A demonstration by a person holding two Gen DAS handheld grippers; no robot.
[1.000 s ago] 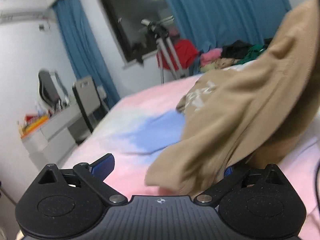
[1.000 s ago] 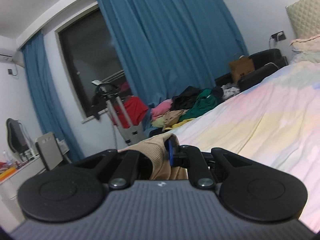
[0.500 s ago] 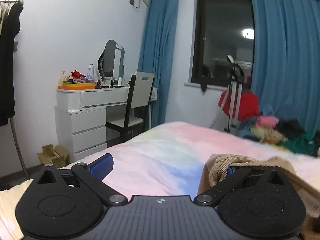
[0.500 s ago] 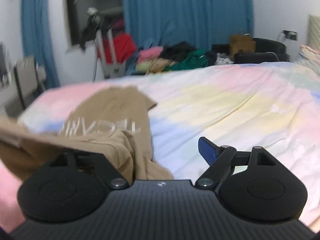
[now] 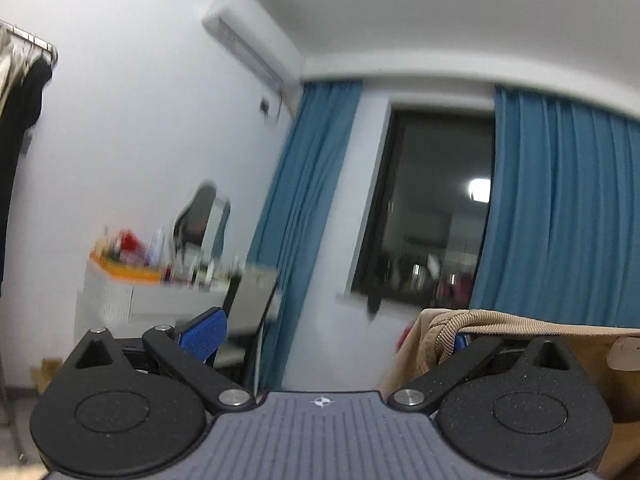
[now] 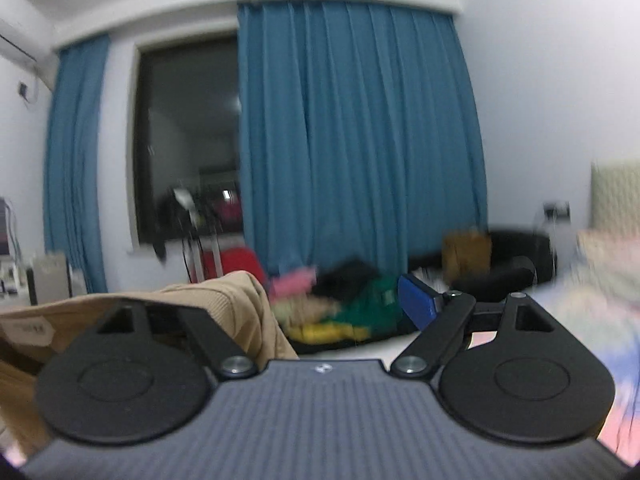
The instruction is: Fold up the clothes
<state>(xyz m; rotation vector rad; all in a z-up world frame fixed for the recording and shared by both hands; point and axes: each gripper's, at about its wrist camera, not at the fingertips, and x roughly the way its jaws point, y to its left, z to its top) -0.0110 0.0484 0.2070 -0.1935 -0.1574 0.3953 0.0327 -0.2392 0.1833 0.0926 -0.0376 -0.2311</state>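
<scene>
Left gripper (image 5: pixel 332 330) wide, tan garment (image 5: pixel 520 322) draped over one finger; right gripper (image 6: pixel 320 304) likewise; label (image 6: pixel 30 327) unreadable.

A tan ribbed garment (image 5: pixel 520 332), blue curtains (image 6: pixel 352 128), white walls (image 5: pixel 132 128), a black window (image 5: pixel 428 208), and a pastel pink-and-blue bed (image 6: pixel 624 360). Each black hand-held gripper has blue pads (image 5: pixel 204 334).

Blue curtains (image 6: pixel 352 140); dark window (image 5: pixel 432 216)
</scene>
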